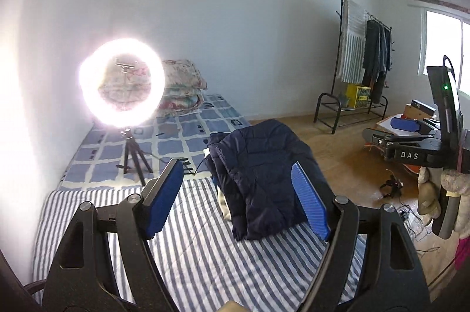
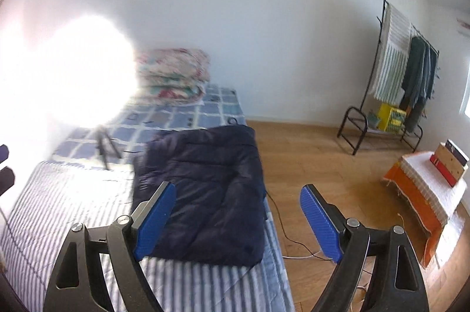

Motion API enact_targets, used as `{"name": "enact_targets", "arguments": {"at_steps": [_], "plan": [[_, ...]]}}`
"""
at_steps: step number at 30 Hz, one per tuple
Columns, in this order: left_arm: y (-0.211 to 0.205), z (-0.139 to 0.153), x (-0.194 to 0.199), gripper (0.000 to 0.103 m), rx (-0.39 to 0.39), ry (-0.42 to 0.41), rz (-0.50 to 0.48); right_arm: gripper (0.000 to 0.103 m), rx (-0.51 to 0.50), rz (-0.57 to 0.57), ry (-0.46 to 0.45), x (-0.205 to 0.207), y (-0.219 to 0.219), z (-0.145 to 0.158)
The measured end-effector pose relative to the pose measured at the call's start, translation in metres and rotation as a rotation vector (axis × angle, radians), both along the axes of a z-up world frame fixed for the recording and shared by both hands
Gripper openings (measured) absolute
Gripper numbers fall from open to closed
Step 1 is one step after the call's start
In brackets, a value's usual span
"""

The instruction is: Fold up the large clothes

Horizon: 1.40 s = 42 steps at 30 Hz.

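A dark navy quilted jacket lies folded into a thick rectangle on the bed's blue-and-white striped sheet, close to the bed's right edge. My left gripper hovers above and short of it, blue pads wide apart with nothing between them. My right gripper is also open and empty, held above the jacket's near right corner and the floor. In the left wrist view the right gripper shows at the far right, gripped by a gloved hand.
A glaring ring light on a small tripod stands on the bed beside folded floral quilts. A clothes rack stands by the far wall. A low table with an orange cloth and cables are on the wooden floor.
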<state>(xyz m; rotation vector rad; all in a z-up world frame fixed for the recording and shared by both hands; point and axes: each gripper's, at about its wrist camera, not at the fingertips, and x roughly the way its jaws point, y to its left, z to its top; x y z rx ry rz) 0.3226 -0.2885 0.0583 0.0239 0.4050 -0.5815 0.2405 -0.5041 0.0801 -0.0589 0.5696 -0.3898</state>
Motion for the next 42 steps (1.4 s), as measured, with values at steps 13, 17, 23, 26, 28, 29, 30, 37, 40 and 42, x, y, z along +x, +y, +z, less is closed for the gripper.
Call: {"name": "enact_targets", "arguments": {"at_steps": [13, 17, 23, 26, 28, 29, 30, 37, 40, 42], "plan": [[0.091, 0.0, -0.121, 0.093, 0.041, -0.064, 0.041, 0.103, -0.066, 0.031, -0.053, -0.109, 0.12, 0.007], [0.111, -0.014, -0.141, 0.096, 0.041, -0.045, 0.049, 0.103, -0.052, 0.03, -0.059, -0.124, 0.137, -0.005], [0.127, -0.037, -0.158, 0.1, 0.056, -0.012, 0.07, 0.103, 0.013, 0.035, -0.074, -0.141, 0.158, -0.034], [0.13, -0.051, -0.165, 0.1, 0.076, 0.001, 0.073, 0.103, 0.034, 0.026, -0.075, -0.147, 0.164, -0.052], [0.129, -0.056, -0.168, 0.1, 0.093, 0.002, 0.072, 0.103, 0.039, 0.023, -0.069, -0.149, 0.168, -0.064], [0.128, -0.06, -0.169, 0.1, 0.11, -0.003, 0.075, 0.103, 0.037, 0.019, -0.068, -0.15, 0.17, -0.07], [0.127, -0.064, -0.17, 0.1, 0.122, -0.008, 0.08, 0.103, 0.037, 0.016, -0.07, -0.151, 0.171, -0.075], [0.126, -0.084, -0.171, 0.103, 0.142, 0.015, 0.092, 0.103, 0.003, 0.012, -0.056, -0.156, 0.177, -0.1], [0.125, -0.09, -0.17, 0.103, 0.156, 0.021, 0.107, 0.103, 0.012, 0.001, -0.08, -0.16, 0.176, -0.105], [0.124, -0.093, -0.168, 0.103, 0.154, 0.035, 0.11, 0.103, 0.016, -0.003, -0.084, -0.162, 0.175, -0.108]]}}
